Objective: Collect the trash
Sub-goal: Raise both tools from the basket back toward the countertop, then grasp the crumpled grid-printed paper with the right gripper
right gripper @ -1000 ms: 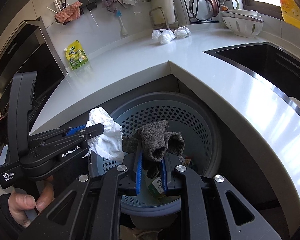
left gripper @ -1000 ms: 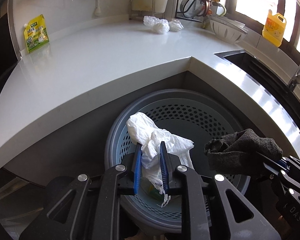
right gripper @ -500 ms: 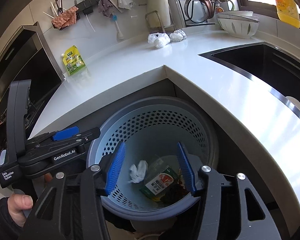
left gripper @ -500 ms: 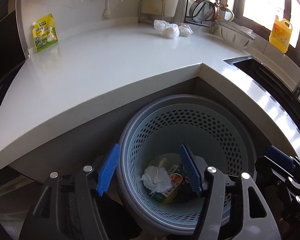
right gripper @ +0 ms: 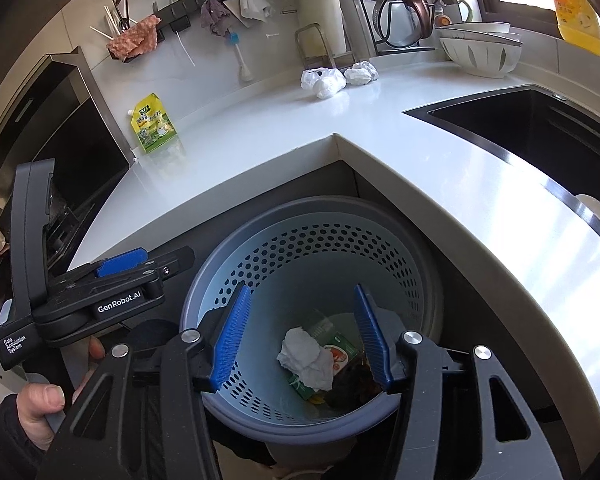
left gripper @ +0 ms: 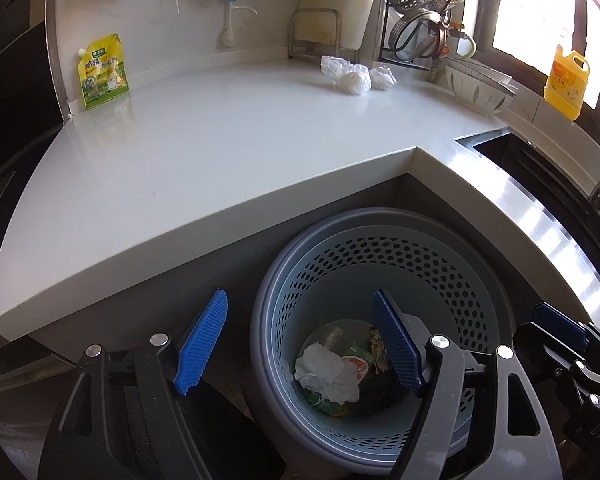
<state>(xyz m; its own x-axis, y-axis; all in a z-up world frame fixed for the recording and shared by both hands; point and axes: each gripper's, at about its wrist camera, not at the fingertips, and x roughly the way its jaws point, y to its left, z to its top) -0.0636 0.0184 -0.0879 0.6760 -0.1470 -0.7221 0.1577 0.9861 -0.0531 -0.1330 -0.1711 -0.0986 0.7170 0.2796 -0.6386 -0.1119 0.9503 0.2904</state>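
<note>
Both grippers, left (left gripper: 300, 344) and right (right gripper: 300, 338), hung over the trash basket (right gripper: 428, 280), jaws released (empty); next, crumpled bags (right gripper: 323, 82) beyond it on the surface (left gripper: 220, 152).

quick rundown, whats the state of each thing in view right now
left gripper: open, empty, above the bin
right gripper: open, empty, above the bin
bin: uncovered, trash at the bottom
white tissue: crumpled, in the bin
plastic bags: bunched up, on the counter
green pouch: upright, leaning on the wall
sink: looks dry

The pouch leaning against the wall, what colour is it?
Yellow-green pouch with printed pictures, clearest in the right wrist view.
</note>
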